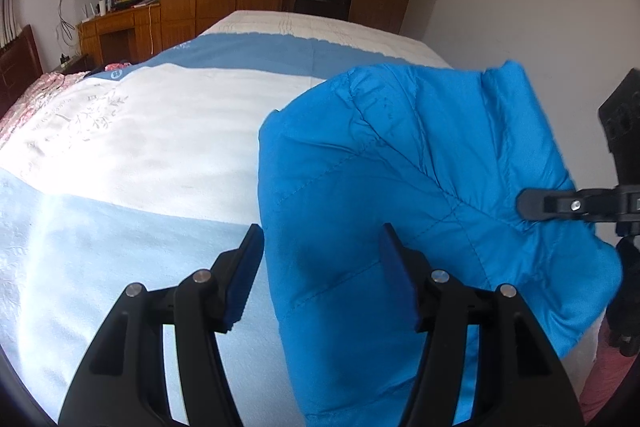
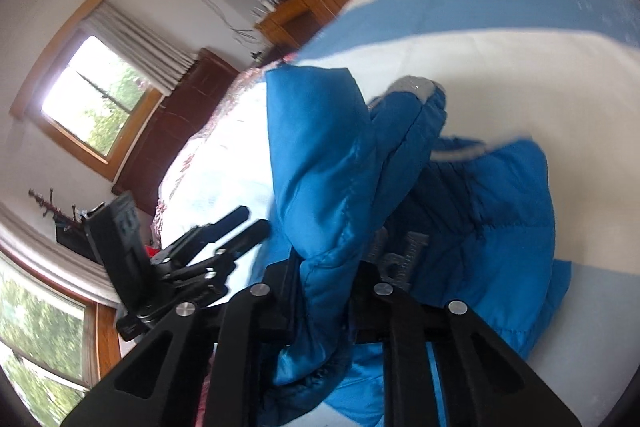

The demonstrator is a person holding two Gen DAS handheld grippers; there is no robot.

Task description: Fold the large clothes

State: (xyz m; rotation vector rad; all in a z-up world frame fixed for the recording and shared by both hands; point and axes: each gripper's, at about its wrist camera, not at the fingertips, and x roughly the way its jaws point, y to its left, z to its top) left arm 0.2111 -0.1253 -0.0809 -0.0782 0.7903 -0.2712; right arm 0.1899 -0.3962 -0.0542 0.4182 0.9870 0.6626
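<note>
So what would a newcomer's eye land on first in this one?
The bright blue puffer jacket, bunched on the blue-and-white bed cover. The right gripper is clamped on a fold of it, while the left gripper hangs open at its edge.

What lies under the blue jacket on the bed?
Under the blue jacket lies the blue-and-white striped bedspread. The right claw grips a fold of the jacket; the left claw is open. Anything beneath its bulk is covered.
</note>
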